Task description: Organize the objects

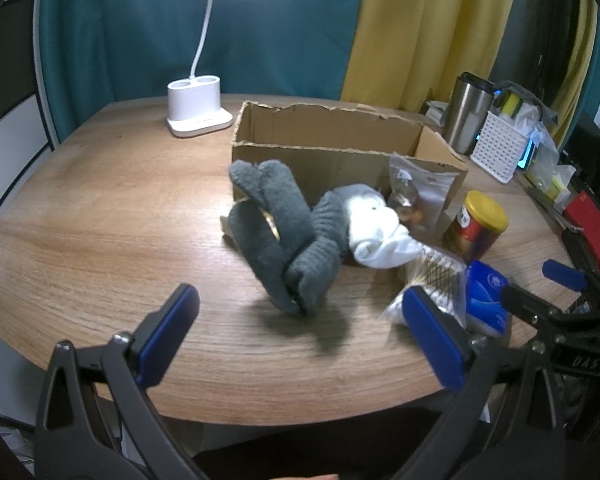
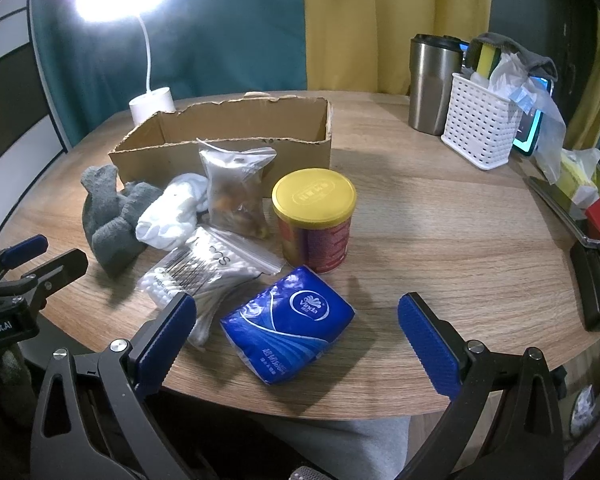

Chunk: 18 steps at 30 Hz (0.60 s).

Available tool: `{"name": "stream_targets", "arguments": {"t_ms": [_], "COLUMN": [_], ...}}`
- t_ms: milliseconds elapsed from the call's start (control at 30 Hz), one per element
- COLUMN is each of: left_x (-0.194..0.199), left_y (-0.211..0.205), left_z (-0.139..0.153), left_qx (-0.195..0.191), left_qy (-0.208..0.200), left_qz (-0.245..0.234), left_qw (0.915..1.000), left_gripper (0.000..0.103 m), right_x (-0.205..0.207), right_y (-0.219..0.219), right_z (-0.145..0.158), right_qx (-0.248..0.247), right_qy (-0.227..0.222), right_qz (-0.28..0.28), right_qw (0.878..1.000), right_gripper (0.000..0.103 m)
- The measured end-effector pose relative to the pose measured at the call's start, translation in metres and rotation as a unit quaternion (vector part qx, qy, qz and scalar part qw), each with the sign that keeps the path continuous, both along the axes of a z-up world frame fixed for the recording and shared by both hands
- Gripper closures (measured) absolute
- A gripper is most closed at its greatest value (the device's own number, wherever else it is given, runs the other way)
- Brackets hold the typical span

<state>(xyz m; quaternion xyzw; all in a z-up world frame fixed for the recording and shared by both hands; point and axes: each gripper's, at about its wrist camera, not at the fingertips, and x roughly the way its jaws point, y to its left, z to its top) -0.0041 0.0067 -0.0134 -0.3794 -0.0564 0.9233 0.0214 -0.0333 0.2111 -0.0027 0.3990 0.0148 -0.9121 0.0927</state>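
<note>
**Both grippers spread wide over the clutter**

The left gripper has its blue fingers spread wide and empty, low over the worktop, with the grey socks lying just ahead between them. The right gripper is likewise wide and empty, its fingers either side of the blue tissue pack.

Beyond the pack stands a red can with a yellow lid. Left of it lie a swab bag, a snack pouch, a white sock and the grey socks, all bunched and touching. Behind them sits the open box, nothing visible inside it, with a lamp at its far left. A steel tumbler and white basket stand well apart at the far right.
</note>
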Motion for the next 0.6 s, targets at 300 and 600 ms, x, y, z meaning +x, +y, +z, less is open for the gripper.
{"name": "stream_targets", "arguments": {"t_ms": [300,600], "left_x": [-0.0004,-0.0001], "left_y": [-0.0014,-0.0020], "left_z": [-0.0003,0.0001], "left_qx": [0.001,0.000], "left_qy": [-0.002,-0.001], "left_qz": [0.001,0.002], "left_qw": [1.0000,1.0000], "left_gripper": [0.001,0.001], "right_x": [-0.0004,-0.0004], "right_y": [-0.0003,-0.0008], "right_z": [-0.0010,-0.0013], "right_qx": [0.001,0.000], "right_qy": [-0.002,-0.002], "right_qz": [0.000,-0.001], "right_qw": [1.000,1.000], "right_gripper": [0.000,0.001]}}
